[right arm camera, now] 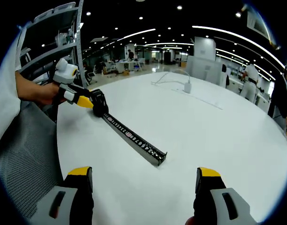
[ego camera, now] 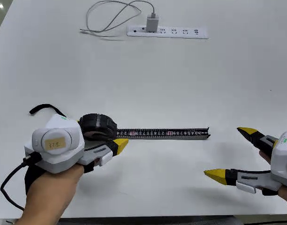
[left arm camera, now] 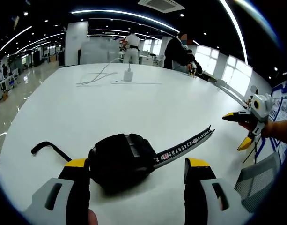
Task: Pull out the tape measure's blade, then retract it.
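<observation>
Black numbered blade point(ego camera: 162, 133) out at centre frame: worth clamping the round black tape measure point(ego camera: 97, 126) in the left gripper point(left arm camera: 136, 164)'s spread fingers point(left arm camera: 77, 164), braking the tip with the parted right gripper point(ego camera: 230, 152).

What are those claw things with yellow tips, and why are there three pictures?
They are hand-held grippers. A person holds one in each hand, and each has two jaws with yellow tips. The head view comes from a camera on the person's head, looking down at the white table. The two round pictures come from a small camera riding on each gripper, looking out between its jaws. On the table lies a black tape measure with its blade pulled out flat. The left gripper has its jaws on either side of the tape measure's case, not squeezed shut. The right gripper is open and holds nothing; it is off beyond the blade's end. At the far side of the table sits a power strip with a charger plugged in.
</observation>
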Motion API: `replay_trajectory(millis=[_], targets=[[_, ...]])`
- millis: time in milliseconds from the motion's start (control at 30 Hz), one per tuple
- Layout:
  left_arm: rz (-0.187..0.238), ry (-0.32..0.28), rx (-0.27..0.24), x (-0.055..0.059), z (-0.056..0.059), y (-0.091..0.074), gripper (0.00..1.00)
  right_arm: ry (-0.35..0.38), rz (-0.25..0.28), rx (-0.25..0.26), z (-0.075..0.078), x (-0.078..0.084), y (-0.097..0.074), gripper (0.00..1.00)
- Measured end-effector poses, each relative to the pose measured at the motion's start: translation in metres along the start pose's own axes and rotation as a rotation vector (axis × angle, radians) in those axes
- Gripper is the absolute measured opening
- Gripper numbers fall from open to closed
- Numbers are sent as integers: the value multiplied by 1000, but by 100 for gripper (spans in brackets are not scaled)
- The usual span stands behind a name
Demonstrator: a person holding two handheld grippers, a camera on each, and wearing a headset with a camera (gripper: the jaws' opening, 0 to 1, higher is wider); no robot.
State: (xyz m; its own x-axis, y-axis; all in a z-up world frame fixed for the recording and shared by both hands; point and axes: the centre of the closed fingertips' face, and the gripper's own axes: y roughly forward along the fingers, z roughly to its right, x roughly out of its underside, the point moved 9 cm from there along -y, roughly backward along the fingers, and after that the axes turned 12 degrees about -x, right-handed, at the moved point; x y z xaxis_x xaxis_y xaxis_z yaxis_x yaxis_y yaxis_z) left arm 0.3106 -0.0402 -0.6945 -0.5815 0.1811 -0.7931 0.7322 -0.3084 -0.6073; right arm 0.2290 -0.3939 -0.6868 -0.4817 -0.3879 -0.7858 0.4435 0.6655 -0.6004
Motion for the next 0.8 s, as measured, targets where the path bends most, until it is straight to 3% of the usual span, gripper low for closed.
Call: replay_trajectory(millis=[233, 800], targets=[[9, -53, -63, -1, -1, 3, 74, -26, -17, -2, 10, -7, -3, 85], [15, -95, -178, -1, 2, 12, 66, -58, -23, -8, 25, -15, -1, 82]])
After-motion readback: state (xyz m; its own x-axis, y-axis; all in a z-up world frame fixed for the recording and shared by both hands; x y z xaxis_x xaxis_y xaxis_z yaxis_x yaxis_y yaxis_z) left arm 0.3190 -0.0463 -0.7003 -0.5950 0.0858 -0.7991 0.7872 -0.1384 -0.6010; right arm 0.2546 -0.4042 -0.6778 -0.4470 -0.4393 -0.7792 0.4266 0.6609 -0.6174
